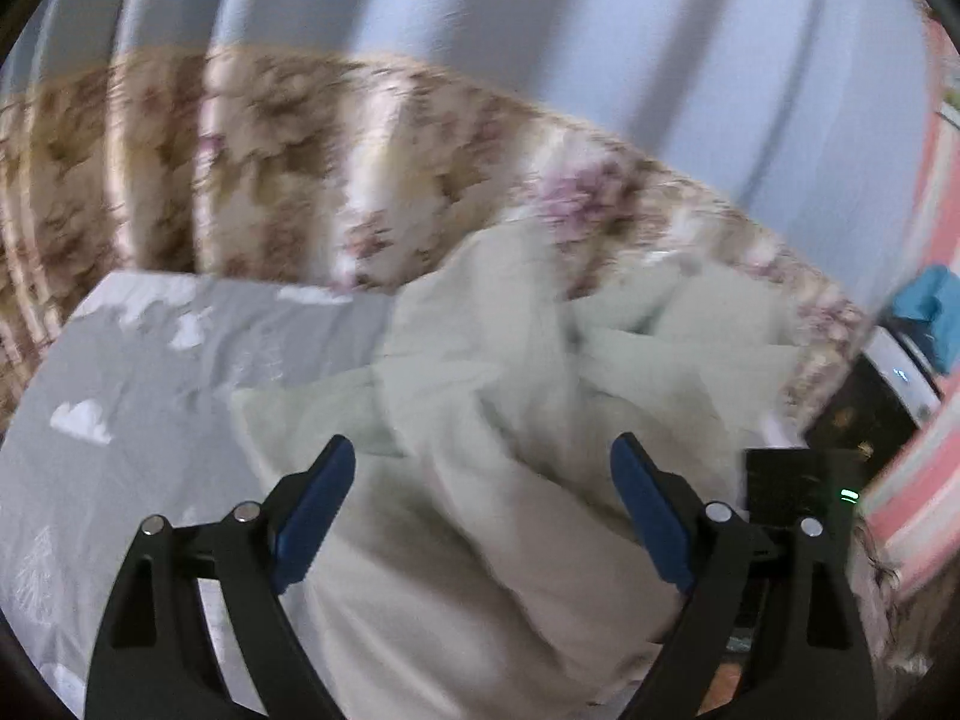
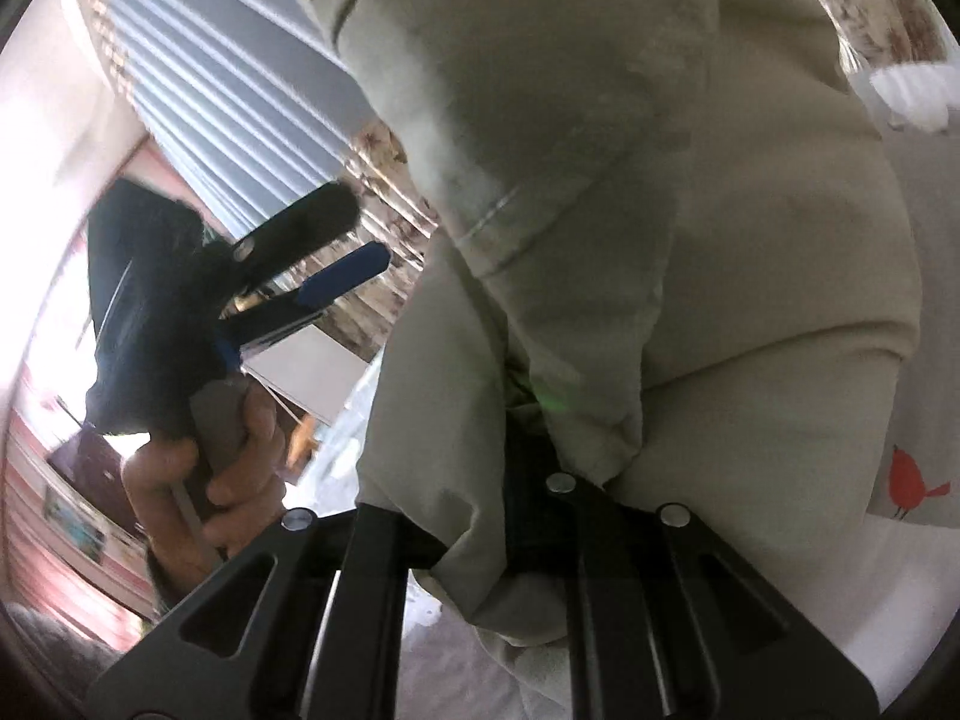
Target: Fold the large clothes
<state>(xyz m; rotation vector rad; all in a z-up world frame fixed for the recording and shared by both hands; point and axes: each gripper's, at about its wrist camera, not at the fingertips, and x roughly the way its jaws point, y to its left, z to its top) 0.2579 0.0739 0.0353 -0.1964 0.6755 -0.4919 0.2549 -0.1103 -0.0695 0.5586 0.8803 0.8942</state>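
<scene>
A large pale beige garment (image 1: 480,420) lies bunched on the grey bed sheet (image 1: 132,372). My left gripper (image 1: 483,468) hovers above it with its blue pads (image 1: 318,516) wide apart and nothing pressed between them. In the right wrist view the same garment (image 2: 630,210) hangs in thick folds over my right gripper (image 2: 534,438). Its fingertips are buried in the cloth, which gathers between its arms. A hand (image 2: 240,468) holds the left gripper (image 2: 354,234) at the left, jaws apart and empty.
The sheet carries white cloud prints. Floral fabric (image 1: 270,168) rises behind the bed, with a pale blue pleated curtain (image 1: 540,30) beyond. A black box with a green light (image 1: 798,492) sits at the garment's right edge. A white cloth with a red bird (image 2: 912,480) lies at the right.
</scene>
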